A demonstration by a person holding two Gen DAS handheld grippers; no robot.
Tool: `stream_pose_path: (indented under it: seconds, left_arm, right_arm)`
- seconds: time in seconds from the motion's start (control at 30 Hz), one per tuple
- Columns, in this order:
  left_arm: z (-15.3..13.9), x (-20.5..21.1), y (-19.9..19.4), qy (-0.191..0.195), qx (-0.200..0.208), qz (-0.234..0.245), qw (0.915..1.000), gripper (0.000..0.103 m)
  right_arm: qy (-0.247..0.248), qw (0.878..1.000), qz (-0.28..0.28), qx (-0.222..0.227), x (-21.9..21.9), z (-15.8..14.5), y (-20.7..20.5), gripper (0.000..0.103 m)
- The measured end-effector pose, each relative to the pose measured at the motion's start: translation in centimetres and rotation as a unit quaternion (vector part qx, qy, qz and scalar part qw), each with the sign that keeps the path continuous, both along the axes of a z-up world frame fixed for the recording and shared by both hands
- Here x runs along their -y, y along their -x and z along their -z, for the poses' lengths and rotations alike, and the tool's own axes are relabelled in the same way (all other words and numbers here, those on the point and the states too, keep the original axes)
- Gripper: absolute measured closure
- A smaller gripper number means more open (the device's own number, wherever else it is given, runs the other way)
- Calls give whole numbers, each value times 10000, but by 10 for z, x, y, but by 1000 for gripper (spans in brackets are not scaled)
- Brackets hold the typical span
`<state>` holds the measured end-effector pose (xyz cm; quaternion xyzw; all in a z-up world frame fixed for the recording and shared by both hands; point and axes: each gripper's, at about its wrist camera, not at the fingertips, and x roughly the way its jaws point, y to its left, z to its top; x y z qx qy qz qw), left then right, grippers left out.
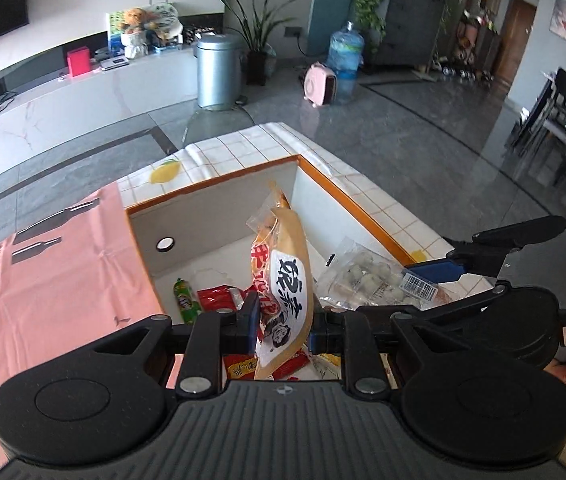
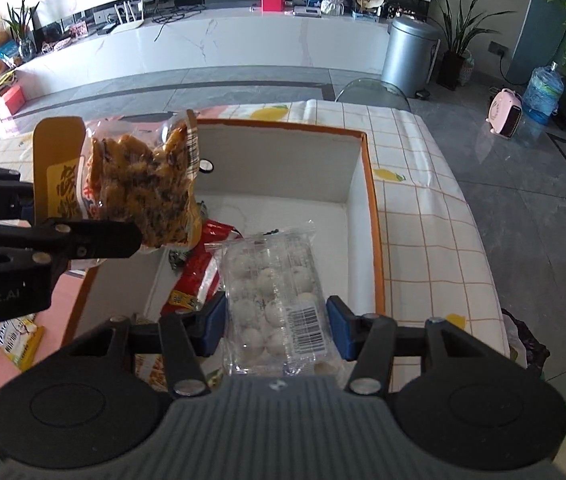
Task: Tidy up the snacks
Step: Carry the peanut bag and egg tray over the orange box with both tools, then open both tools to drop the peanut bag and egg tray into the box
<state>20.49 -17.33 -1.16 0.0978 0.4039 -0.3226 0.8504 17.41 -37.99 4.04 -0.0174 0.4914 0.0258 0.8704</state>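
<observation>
Both grippers hang over the orange-rimmed box [image 2: 375, 216] on the checked tablecloth [image 2: 435, 200]. The left gripper [image 1: 283, 326] is pressed tight on a tan snack pouch [image 1: 287, 280], which stands upright above the box; from the right wrist view its clear side shows brown fried pieces. The right gripper [image 2: 277, 326] pinches a clear packet of white balls [image 2: 273, 300] with a barcode label, its 2 blue pads against the packet's sides, holding it over the box interior. Down in the box lie red snack packets [image 1: 219, 298] and a green one [image 1: 185, 300]. A pink cloth [image 1: 59, 276] covers the table left of the box.
</observation>
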Motion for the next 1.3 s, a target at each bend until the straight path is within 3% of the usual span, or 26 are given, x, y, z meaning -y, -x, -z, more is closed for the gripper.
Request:
stream_pose_path:
  seconds: [0.33, 0.73, 1.13, 1.3]
  left_arm:
    - [32, 33, -23, -742, -90, 393, 9964, 79]
    - [53, 42, -43, -1030, -218, 427, 9935, 79]
    - [56, 41, -47, -1185, -296, 377, 9918, 78]
    - [51, 39, -45, -1182, -287, 319, 9921, 69]
  right_arm:
    - [335, 9975, -545, -288, -10, 32, -31, 52]
    - [537, 9941, -822, -452, -16, 56, -61, 51]
    - [635, 9924, -958, -444, -22, 55, -65, 48]
    - [668, 9920, -936, -519, -26, 52, -62, 46]
